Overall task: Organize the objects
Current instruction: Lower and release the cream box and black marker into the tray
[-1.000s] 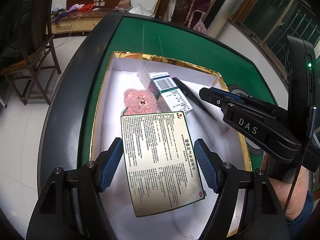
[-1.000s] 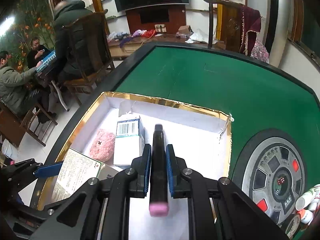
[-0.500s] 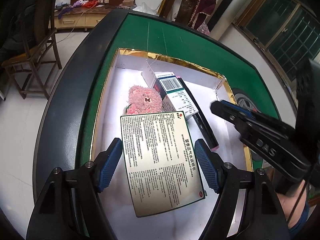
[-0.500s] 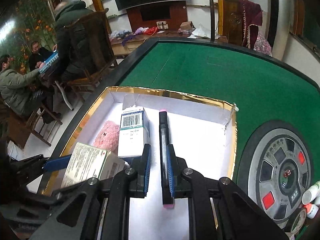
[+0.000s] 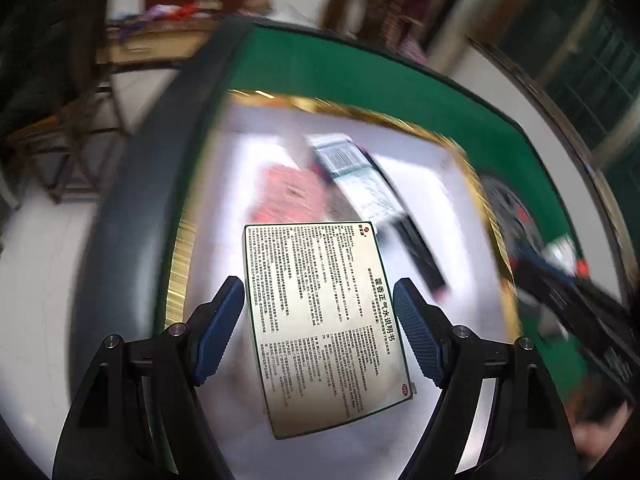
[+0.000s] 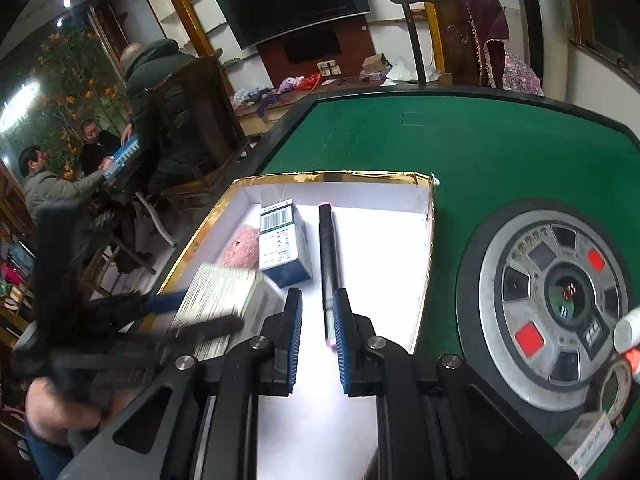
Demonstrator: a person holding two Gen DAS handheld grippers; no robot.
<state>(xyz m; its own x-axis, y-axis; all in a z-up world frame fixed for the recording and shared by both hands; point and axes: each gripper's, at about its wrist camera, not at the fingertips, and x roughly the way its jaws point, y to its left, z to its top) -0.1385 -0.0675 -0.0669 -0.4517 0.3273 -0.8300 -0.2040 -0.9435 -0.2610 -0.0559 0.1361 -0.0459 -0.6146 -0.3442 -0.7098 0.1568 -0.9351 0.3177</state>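
Observation:
My left gripper [image 5: 318, 284] holds a flat box printed with text [image 5: 320, 320] between its blue pads, over the near end of the white gold-rimmed tray [image 5: 178, 272]. Its jaws are opening, and the box stays sharp while the background blurs. Inside the tray lie a pink plush toy [image 6: 240, 248], a blue-and-white carton [image 6: 282, 244] and a black pen with a pink end [image 6: 328, 248]. My right gripper [image 6: 317, 296] is shut and empty, drawn back above the pen's near end. In the right wrist view the printed box [image 6: 224, 292] sits at the left.
The tray rests on a green felt game table [image 6: 480, 140] with a round control dial [image 6: 560, 292] to its right. Small bottles [image 6: 626, 332] and a tape roll [image 6: 616, 384] are at the right edge. People sit at another table [image 6: 60, 176] beyond the left edge.
The right gripper let go of the black pen, which now lies in the tray beside the carton, and drew back to the right. The printed box stays between the left pads.

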